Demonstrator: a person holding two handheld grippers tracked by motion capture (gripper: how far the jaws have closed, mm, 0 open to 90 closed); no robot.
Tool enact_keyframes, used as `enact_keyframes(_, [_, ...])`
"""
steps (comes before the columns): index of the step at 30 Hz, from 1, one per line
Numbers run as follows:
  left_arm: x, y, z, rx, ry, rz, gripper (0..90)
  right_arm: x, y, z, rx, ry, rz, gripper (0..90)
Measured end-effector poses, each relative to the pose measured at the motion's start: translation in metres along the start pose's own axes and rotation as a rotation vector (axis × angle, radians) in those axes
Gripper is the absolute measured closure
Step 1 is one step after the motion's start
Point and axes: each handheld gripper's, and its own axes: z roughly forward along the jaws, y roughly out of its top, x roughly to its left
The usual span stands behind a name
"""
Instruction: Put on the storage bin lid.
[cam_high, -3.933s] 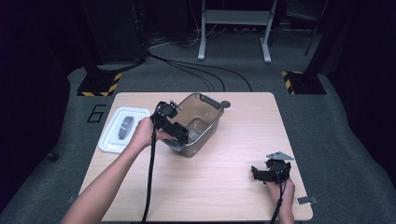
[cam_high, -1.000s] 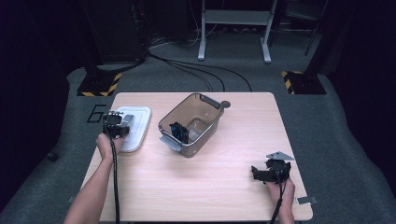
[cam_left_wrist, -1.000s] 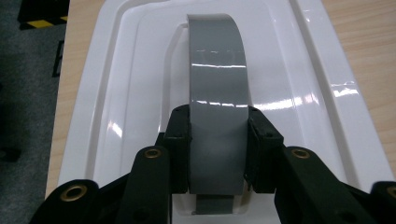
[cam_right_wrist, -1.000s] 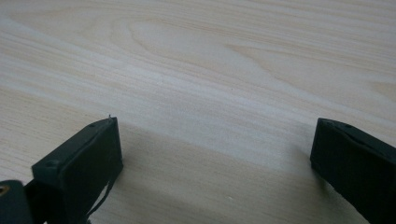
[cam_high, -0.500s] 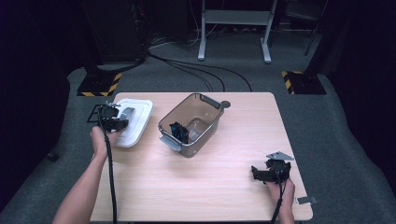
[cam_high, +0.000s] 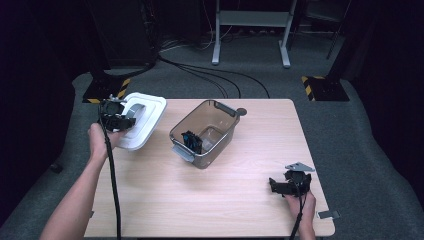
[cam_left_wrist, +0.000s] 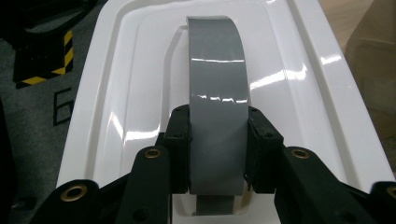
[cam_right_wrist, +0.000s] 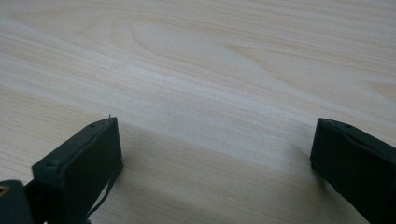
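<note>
High view first: nearest to me, close to the tabletop's near right corner, I have the right gripper (cam_high: 291, 184) sitting low on the wood in my right hand (cam_high: 301, 205). Right gripper view shows its jaws standing wide apart with nothing but bare table (cam_right_wrist: 224, 70) grain between them.

Farther in, around the middle of the tabletop, sits the clear brown bin (cam_high: 202, 133), its long axis running slantwise toward the far edge, with a small black and blue object (cam_high: 191, 142) lying inside at its nearer end. Grey latches show at both ends of the bin.

Over at the far left corner, my left hand (cam_high: 99, 142) carries the left gripper (cam_high: 114, 115), and it has the white lid (cam_high: 142, 120) tilted and lifted, partly overhanging the left edge of the tabletop. Left gripper view gives me the grip plainly: both pads (cam_left_wrist: 180, 140) press against the sides of the lid's grey handle (cam_left_wrist: 217, 93), one on each side, so the jaws are clamped on that handle. Beyond the lid's left rim I see grey carpet with a yellow and black striped marker (cam_left_wrist: 44, 58).
</note>
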Motion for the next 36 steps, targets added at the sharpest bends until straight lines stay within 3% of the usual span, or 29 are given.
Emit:
enact_keyframes(13, [-0.019,0.031,-0.024,0.003,-0.055,0.095,66.8,0.000,0.000,0.000,0.000,0.001,-0.002,1.5])
enact_keyframes(17, [-0.028,0.040,-0.029,-0.016,-0.072,0.120,66.8,0.000,0.000,0.000,0.000,0.001,-0.002,1.5])
enact_keyframes(36, [-0.090,0.074,-0.025,-0.023,-0.198,0.252,66.7,0.000,0.000,0.000,0.000,0.002,-0.002,1.5])
